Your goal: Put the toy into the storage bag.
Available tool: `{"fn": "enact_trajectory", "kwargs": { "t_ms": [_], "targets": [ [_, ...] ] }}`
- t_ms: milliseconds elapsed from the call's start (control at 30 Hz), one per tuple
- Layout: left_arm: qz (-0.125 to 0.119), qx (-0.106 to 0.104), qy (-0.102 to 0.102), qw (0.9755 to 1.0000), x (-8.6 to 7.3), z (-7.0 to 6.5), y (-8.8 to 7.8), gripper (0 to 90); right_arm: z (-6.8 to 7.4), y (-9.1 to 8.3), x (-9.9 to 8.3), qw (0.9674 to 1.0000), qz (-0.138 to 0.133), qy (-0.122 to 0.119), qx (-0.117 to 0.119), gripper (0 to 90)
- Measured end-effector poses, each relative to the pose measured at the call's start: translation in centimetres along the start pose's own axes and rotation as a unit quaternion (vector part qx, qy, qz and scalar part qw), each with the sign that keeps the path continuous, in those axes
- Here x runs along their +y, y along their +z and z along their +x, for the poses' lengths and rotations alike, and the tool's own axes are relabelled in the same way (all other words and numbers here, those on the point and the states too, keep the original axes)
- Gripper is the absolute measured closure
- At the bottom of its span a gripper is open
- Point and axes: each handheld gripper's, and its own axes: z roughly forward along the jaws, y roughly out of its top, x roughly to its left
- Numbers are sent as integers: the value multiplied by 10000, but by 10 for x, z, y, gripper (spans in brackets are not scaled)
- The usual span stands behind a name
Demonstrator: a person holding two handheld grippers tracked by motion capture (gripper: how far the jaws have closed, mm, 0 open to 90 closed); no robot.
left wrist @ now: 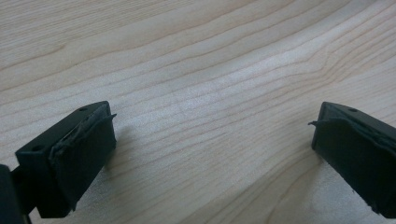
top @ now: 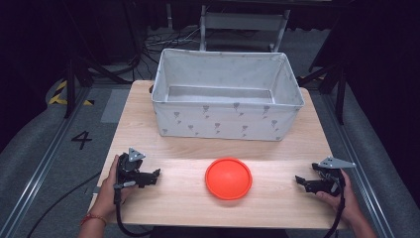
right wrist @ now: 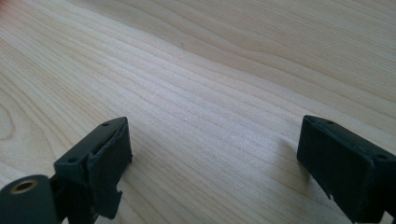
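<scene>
orange bowl (top: 229, 178) sat upside down near the counter's (top: 198, 208) front edge, fabric bin (top: 227, 94) at the back. left hand-held gripper (top: 152, 176) and right hand-held gripper (top: 300, 181) flanked it by the side edges, both released and empty, probably staged for a grab.

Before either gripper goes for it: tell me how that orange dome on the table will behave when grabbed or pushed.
The orange dome lies flat side down on the table, so it probably won't roll. Its smooth, glossy curve may let pads slip off. It looks like thin plastic, likely light, so a push would probably slide it.
</scene>
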Motion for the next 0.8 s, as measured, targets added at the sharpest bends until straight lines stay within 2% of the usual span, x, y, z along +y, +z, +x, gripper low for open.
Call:
{"fn": "enact_trajectory", "kwargs": {
  "t_ms": [133,333,400,500,567,700,800],
  "targets": [
    [-8,-6,-6,10000,0,1,0,0,-1,0,0,10000,-2,-31,31,102],
    [6,-93,101,9999,0,5,0,1,-1,-1,0,10000,26,-51,58,105],
    [8,-123,124,9998,0,5,0,1,0,-2,1,9999,53,-81,91,155],
    [6,-248,288,9993,-2,8,-2,3,2,-3,4,9998,60,-29,184,178],
    [-3,-281,337,9990,-3,9,-3,3,5,-4,8,9996,11,-79,259,187],
    [34,-362,411,9985,-4,11,-4,1,18,-5,22,9984,-92,-182,535,206],
    [33,-364,416,9985,-3,11,-4,1,36,-2,38,9964,-146,-456,703,210]
  ]
}}
